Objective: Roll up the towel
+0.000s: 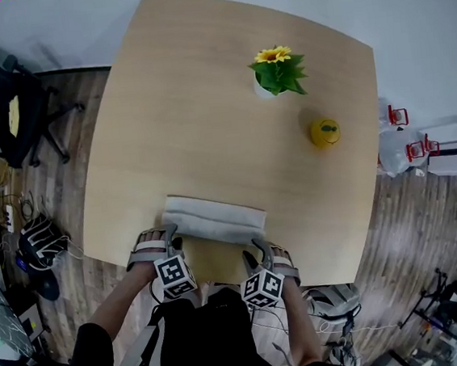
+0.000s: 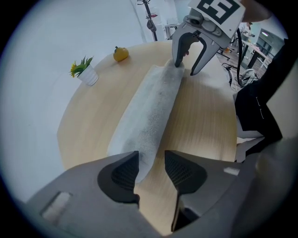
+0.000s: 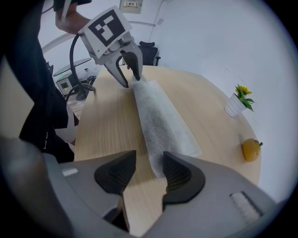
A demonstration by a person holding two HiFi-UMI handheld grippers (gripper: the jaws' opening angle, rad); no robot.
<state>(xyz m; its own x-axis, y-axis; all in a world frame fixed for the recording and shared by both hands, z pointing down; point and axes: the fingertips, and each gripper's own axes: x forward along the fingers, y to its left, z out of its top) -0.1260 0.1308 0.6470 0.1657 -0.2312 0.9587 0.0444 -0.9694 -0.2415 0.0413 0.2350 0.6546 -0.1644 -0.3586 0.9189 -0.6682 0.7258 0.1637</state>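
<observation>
A light grey towel [image 1: 214, 217], folded into a long narrow strip, lies on the wooden table [image 1: 195, 100] close to its near edge. My left gripper [image 1: 172, 242] points down at the strip's left end. In the left gripper view its jaws [image 2: 151, 168] stand apart around the towel's [image 2: 151, 111] near corner, and the pads do not press on it. My right gripper [image 1: 259, 254] is at the strip's right end. Its jaws [image 3: 149, 171] are also apart, with the towel's [image 3: 160, 121] end edge in the gap, untouched.
A potted sunflower [image 1: 278, 71] and a yellow fruit-like object [image 1: 325, 131] stand on the far right part of the table. The table's near edge runs just under both grippers. A black office chair [image 1: 1, 104] and cables are on the floor at the left.
</observation>
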